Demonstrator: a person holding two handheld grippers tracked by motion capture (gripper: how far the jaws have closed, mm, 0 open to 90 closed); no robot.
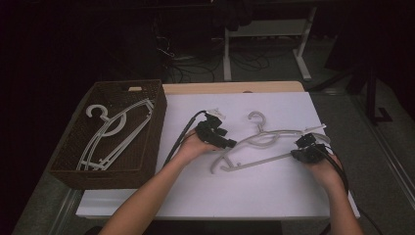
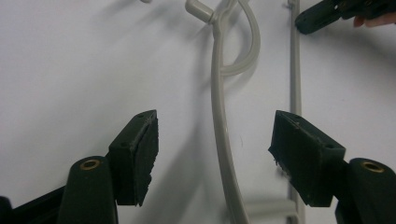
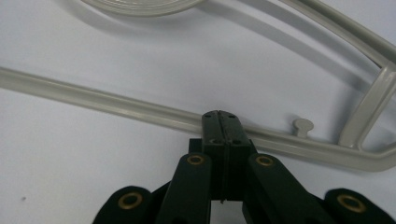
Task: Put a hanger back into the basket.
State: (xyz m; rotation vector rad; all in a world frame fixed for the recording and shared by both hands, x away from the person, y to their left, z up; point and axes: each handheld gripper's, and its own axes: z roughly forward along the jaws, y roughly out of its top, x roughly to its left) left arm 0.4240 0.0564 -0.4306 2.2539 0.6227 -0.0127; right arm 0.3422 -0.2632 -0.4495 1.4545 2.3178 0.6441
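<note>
Grey plastic, the hanger [image 1: 264,144] lies flat on the white worktop [image 1: 254,196], hook pointing away from the person, between the two hands. The right tongs [image 1: 306,147] are pressed fully together at the hanger's lower bar near its right end; whether they pinch the bar I cannot tell. The left tongs [image 2: 212,154] stand apart, straddling the hanger's curved arm without touching it. A brown wicker basket [image 1: 151,142] at the worktop's left edge holds more hangers [image 1: 115,132].

Left gripper [image 2: 212,154] hovers over the grey hanger [image 2: 219,135], jaws spread either side of its curved arm, pads clear of it.
</note>
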